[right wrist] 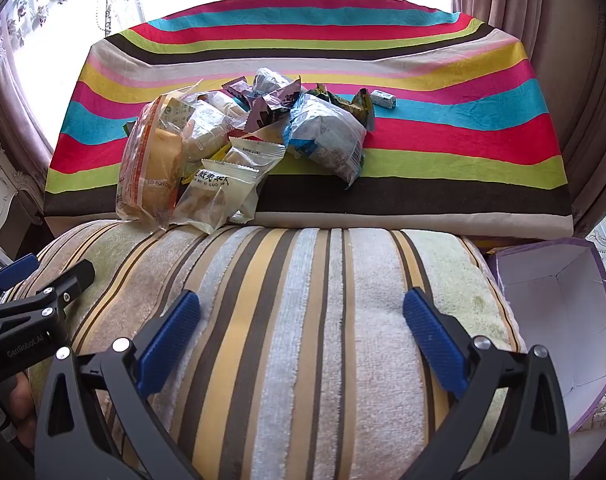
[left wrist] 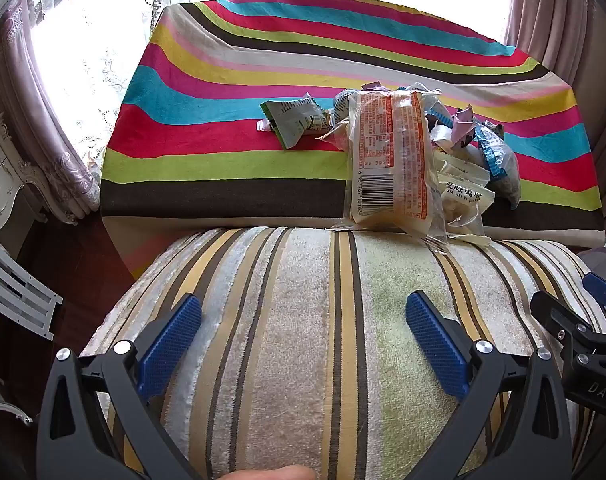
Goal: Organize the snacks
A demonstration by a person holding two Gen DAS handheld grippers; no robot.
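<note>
I hold my left hand-held gripper (left wrist: 303, 320) and right hand-held gripper (right wrist: 301, 318) released, empty, above the striped cushion (right wrist: 303, 300), near the snack pile (right wrist: 231, 140).

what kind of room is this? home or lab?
Most likely a home bedroom or sitting room. Lace-and-drape curtains at a bright window, an ornate white dresser, and a towel-covered cushion before a striped cloth holding snack packets.
</note>
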